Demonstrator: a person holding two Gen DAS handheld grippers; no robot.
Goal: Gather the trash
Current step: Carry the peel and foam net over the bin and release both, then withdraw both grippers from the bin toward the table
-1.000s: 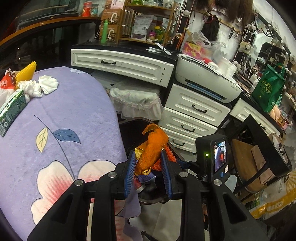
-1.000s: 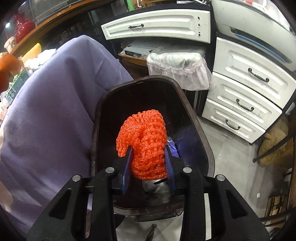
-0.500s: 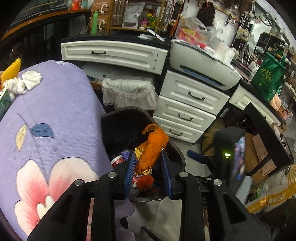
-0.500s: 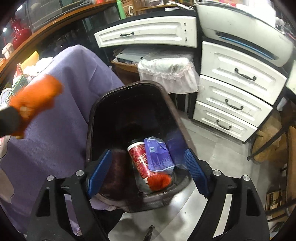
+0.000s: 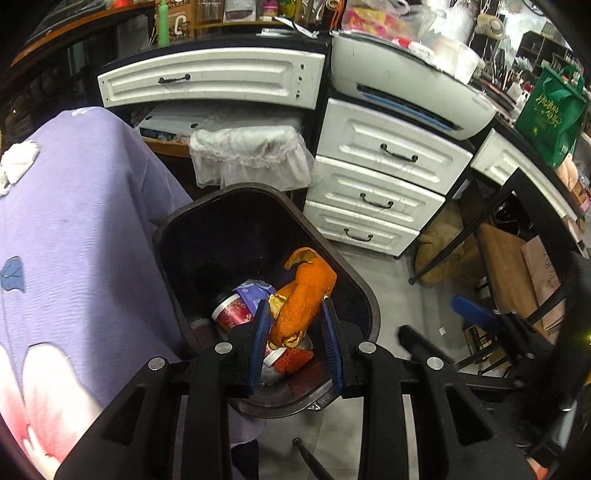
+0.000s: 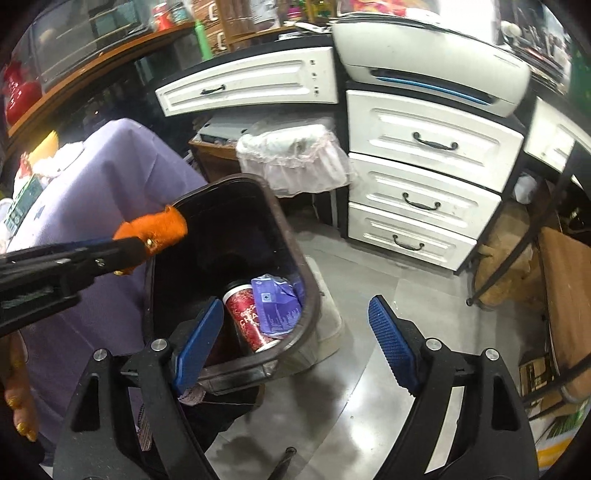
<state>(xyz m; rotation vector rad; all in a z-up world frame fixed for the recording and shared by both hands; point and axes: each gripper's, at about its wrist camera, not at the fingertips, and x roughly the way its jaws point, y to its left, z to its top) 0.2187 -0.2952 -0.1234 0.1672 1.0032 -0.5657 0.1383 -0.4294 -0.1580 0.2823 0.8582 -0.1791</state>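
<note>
White drawer units (image 5: 380, 177) with black handles line the rear wall beneath a dark countertop. A grey printer (image 5: 410, 85) sits on top. Grey tiled floor (image 6: 369, 406). Cluttered wooden shelving (image 5: 236, 14) stands behind.

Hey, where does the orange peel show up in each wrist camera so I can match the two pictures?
Left wrist view: the orange peel sits low in the middle, clamped between the left gripper pads, over the black bin.
Right wrist view: the orange peel is at mid-left, at the bin's rim.
Shared landmark: the red cup inside the bin.
</note>
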